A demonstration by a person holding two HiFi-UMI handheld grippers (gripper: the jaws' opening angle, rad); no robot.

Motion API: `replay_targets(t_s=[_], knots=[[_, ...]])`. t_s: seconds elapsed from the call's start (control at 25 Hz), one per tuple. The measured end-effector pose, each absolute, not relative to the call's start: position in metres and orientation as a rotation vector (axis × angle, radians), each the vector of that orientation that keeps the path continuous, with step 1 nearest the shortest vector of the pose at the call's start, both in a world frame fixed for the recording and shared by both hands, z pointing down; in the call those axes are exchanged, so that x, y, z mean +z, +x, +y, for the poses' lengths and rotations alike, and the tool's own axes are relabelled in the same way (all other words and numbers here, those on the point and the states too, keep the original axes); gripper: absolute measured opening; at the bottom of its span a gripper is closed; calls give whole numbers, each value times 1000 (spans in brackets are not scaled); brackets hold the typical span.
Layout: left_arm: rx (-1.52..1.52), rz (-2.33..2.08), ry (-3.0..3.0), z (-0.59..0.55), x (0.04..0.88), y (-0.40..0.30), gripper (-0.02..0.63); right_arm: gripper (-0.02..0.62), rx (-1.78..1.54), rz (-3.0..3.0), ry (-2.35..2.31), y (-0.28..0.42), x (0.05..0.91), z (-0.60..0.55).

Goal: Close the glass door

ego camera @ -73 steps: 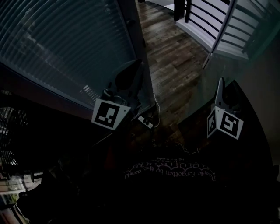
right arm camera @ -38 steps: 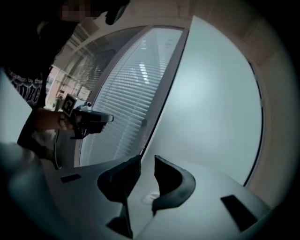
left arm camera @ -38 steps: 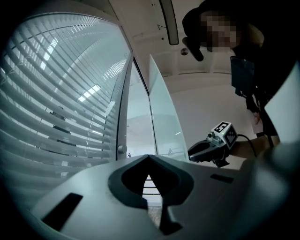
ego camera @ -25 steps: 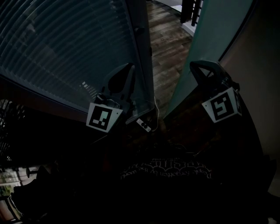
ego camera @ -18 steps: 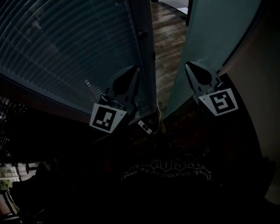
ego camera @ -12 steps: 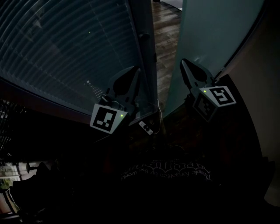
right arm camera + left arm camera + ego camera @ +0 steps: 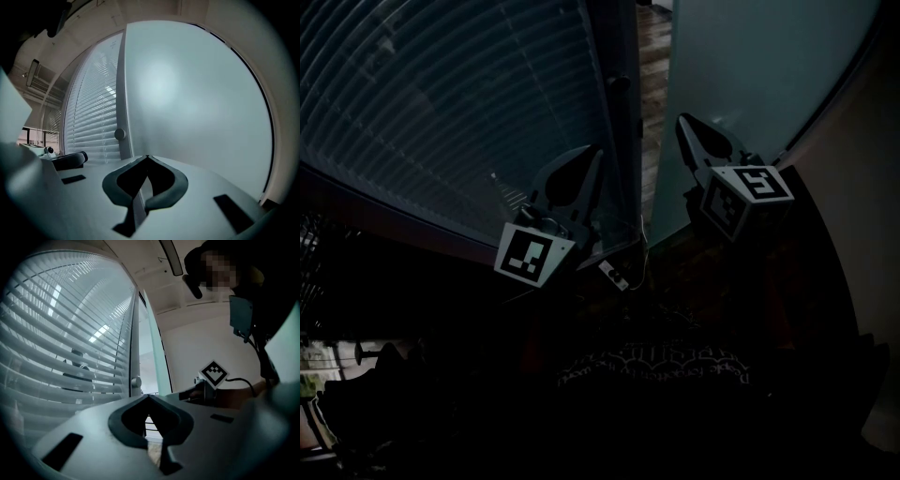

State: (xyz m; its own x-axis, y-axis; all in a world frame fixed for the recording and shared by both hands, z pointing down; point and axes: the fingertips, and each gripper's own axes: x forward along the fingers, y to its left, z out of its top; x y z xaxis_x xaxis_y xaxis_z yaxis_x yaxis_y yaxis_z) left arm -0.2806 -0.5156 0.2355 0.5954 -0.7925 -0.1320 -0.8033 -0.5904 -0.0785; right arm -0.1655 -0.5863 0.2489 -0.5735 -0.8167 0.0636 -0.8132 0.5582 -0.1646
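Two tools raised at the doorway, both with jaws pressed together and nothing between them. Left tool (image 7: 592, 157) just beside the grey frame (image 7: 623, 141) of the blind-covered pane (image 7: 441, 94), below its round knob (image 7: 620, 82). Right tool (image 7: 683, 122) at the frosted glass door (image 7: 750, 66), contact unclear. Door almost shut, narrow gap to the frame, wooden floor (image 7: 653, 56) visible through it

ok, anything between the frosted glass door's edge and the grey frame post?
Gap shows only dark wood floor. A small white block with a thin white cord lies at the foot of the grey frame post, near the bottom corner of the frosted glass door; unclear whether it's in the swing.
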Motion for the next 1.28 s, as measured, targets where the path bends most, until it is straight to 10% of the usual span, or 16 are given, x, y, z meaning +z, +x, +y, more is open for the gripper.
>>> replay_targets(t_s=[1.28], knots=[[101,1428,-2647,-502,240,-293,0,4,-135,2784,-1456,-189,251,-629]])
